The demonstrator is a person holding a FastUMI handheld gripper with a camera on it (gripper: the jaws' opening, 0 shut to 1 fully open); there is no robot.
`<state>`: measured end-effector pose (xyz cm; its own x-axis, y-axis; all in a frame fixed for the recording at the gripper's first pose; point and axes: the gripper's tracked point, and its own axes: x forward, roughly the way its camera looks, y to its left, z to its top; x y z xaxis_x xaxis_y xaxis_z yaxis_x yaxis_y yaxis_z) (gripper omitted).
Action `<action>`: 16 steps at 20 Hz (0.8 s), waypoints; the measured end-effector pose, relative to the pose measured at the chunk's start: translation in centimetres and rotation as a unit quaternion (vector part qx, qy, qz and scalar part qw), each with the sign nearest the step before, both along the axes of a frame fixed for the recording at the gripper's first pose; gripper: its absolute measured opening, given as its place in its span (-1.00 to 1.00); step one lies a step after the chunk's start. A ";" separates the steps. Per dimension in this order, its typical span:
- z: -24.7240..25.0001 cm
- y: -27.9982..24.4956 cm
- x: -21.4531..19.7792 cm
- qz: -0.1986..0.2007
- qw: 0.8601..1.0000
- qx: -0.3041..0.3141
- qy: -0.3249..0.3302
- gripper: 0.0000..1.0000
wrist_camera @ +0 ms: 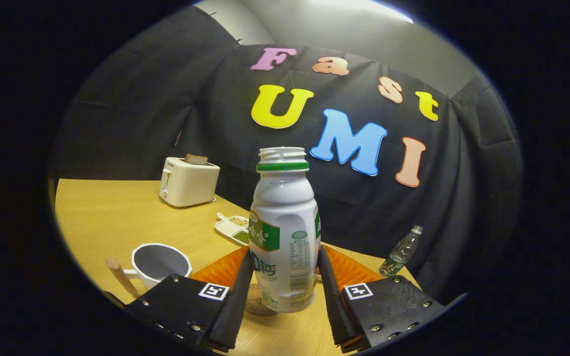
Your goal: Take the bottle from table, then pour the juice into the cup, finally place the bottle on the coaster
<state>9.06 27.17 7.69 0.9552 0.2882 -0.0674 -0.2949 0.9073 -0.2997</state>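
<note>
between the fingers: bottle (pixel 284 232), upright, uncapped
gripper (pixel 283 284): narrowed, both fingers pressing the bottle's lower sides
table (pixel 102 217): cup (pixel 159 263) left of fingers, near its front edge

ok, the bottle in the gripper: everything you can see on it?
The bottle is white plastic with a green-and-white printed label and a green ring under a threaded, uncapped neck. It stands upright between the fingers of the gripper, both pressing its lower sides. Its base sits just above the table, by a round coaster.
</note>
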 end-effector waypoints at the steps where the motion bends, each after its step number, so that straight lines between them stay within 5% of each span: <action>1: -0.5 0.1 0.3 0.002 1.000 0.018 0.008 0.39; 6: -3.1 0.7 2.5 0.013 0.994 0.090 0.052 0.40; 16: -7.0 1.6 5.0 0.021 0.986 0.139 0.090 0.40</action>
<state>14.03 28.81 0.65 0.9221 0.3576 -0.1478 -0.3590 0.9332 0.0184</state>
